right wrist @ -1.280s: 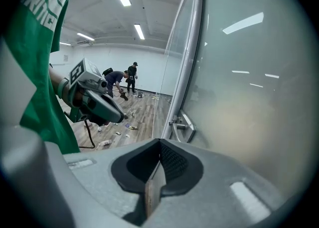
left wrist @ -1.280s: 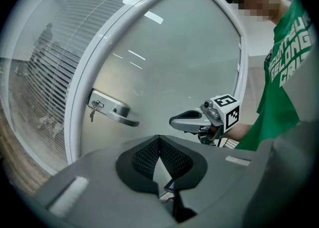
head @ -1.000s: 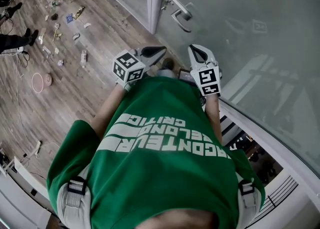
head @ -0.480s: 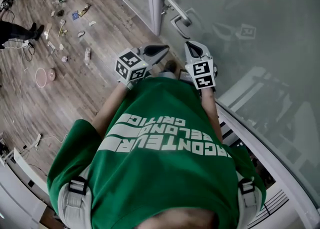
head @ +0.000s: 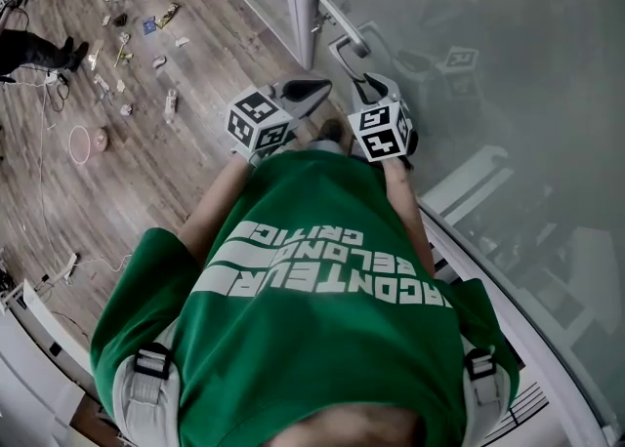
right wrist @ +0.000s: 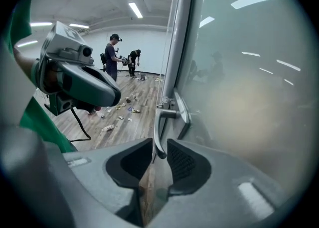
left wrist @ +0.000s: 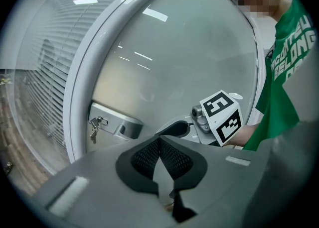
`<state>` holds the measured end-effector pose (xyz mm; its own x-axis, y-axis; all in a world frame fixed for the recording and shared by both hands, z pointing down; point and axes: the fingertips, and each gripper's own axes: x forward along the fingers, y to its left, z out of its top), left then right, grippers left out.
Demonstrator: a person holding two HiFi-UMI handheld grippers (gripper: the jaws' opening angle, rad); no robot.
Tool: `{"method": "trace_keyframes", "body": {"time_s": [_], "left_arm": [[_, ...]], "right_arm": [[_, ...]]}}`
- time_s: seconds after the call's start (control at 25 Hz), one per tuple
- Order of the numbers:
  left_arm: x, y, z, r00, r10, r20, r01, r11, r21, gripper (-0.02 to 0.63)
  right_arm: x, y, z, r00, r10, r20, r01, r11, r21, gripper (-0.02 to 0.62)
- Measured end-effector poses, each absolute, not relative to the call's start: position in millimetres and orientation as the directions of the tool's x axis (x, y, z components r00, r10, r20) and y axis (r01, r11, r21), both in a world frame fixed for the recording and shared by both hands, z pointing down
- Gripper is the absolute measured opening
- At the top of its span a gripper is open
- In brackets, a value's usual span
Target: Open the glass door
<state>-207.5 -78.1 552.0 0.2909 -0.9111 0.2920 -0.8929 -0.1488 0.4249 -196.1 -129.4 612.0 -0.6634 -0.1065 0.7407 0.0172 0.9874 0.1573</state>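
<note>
Glass door (head: 508, 64) stands close on our right. Nearest us, our left gripper (left wrist: 160, 142) has its jaws together on nothing. Our right gripper (right wrist: 158, 158) is narrowly parted around the tip of the lever handle (right wrist: 157, 127). We judge that so shallow a bite could slip off when pressed. Only the left gripper view shows keys (left wrist: 93, 125) hanging in the lock beyond.

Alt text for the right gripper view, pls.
Right gripper, jaws apart, with the tip of the door handle between them, frosted glass door at right. Left gripper hangs at upper left over a littered wood floor; two people stand far back.
</note>
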Motion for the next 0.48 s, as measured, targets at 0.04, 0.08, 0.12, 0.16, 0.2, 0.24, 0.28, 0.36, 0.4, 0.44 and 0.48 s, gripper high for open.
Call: {"method": "trace_keyframes", "body": {"time_s": [0.04,0.08,0.12,0.16,0.2,0.24,0.28,0.36,0.4,0.44,0.48], "left_arm": [[-208.8,-79.8,552.5,0.285,-0.911,0.298,-0.895,-0.141,0.424,0.017],[-210.0,-81.4,553.2,0.278,-0.91,0.307,-0.897,-0.132,0.422,0.017],[-211.1,-83.0,554.1,0.271,-0.908,0.318,-0.9,-0.121,0.42,0.017],[-211.9,-84.7,555.3,0.264,-0.906,0.331,-0.903,-0.111,0.416,0.017],[-212.7,-86.8,556.7,0.257,-0.903,0.345,-0.906,-0.1,0.411,0.017],[-213.8,-89.3,558.5,0.25,-0.9,0.358,-0.909,-0.09,0.407,0.017],[-215.0,-92.4,560.6,0.243,-0.896,0.371,-0.912,-0.08,0.403,0.017],[-217.5,-100.2,565.5,0.233,-0.889,0.395,-0.915,-0.063,0.398,0.017],[-218.2,-104.5,568.4,0.229,-0.885,0.405,-0.917,-0.056,0.396,0.017],[-218.6,-108.3,571.2,0.224,-0.881,0.416,-0.919,-0.049,0.391,0.017],[-218.7,-111.2,573.5,0.22,-0.877,0.426,-0.922,-0.044,0.385,0.017]], "right_arm": [[-197.7,-128.3,613.1,-0.658,-0.1,0.747,0.034,0.986,0.162,0.084],[-198.9,-127.1,613.9,-0.652,-0.094,0.753,0.048,0.985,0.164,0.081],[-199.4,-126.2,614.5,-0.645,-0.091,0.759,0.057,0.984,0.166,0.069],[-199.4,-125.7,614.9,-0.637,-0.092,0.765,0.062,0.984,0.17,0.061],[-199.3,-125.5,615.3,-0.629,-0.097,0.772,0.065,0.982,0.177,0.055],[-199.6,-125.4,616.0,-0.619,-0.104,0.778,0.071,0.98,0.187,0.055],[-200.2,-125.2,617.0,-0.609,-0.111,0.785,0.081,0.976,0.201,0.052],[-201.9,-125.3,619.6,-0.591,-0.124,0.797,0.105,0.968,0.229,0.05],[-202.6,-125.5,621.1,-0.585,-0.129,0.8,0.117,0.964,0.241,0.049],[-202.9,-125.5,622.5,-0.582,-0.133,0.802,0.125,0.96,0.25,0.049],[-203.0,-125.0,623.4,-0.581,-0.136,0.802,0.131,0.958,0.257,0.049]]}}
